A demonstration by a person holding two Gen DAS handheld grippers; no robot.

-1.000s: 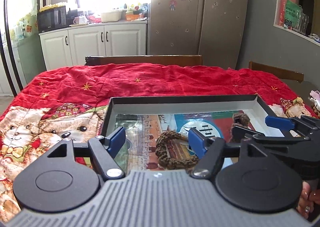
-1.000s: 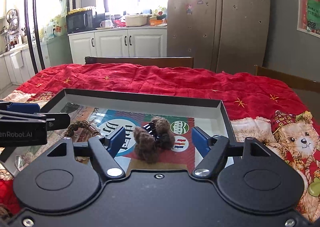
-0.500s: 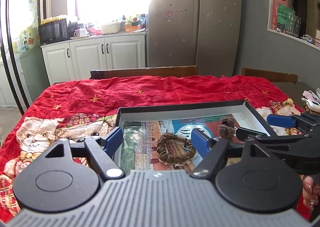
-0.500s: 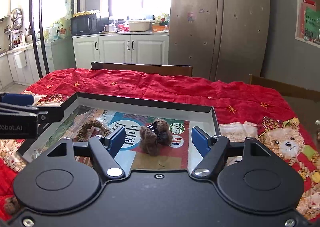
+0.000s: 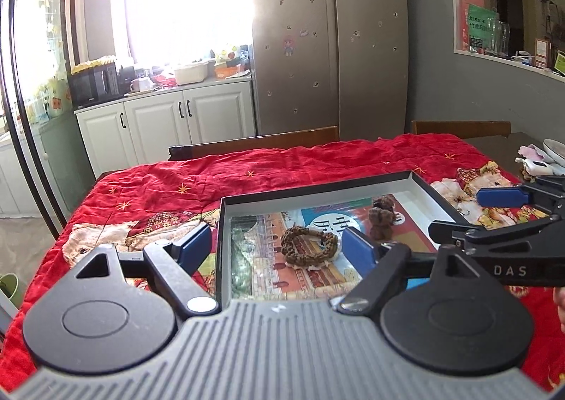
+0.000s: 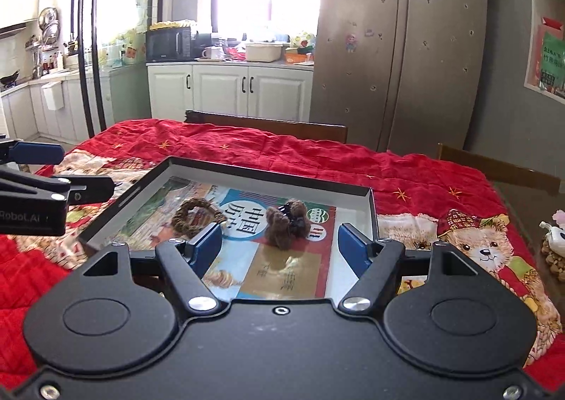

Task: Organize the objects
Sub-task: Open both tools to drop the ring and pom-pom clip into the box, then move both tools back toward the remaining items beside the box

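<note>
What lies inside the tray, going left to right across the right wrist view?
Braided brown ring → fuzzy brown hair clip, both lying loose on the printed floor of the black-rimmed tray.

Shallow black-rimmed cardboard tray lying open-topped on the red quilted table cover, braided brown cord ring and fuzzy brown hair clip sitting apart inside, low walls edging every side, wooden chair backs standing beyond the table.

Blown-out window backlight, fisheye-bent edges
</note>
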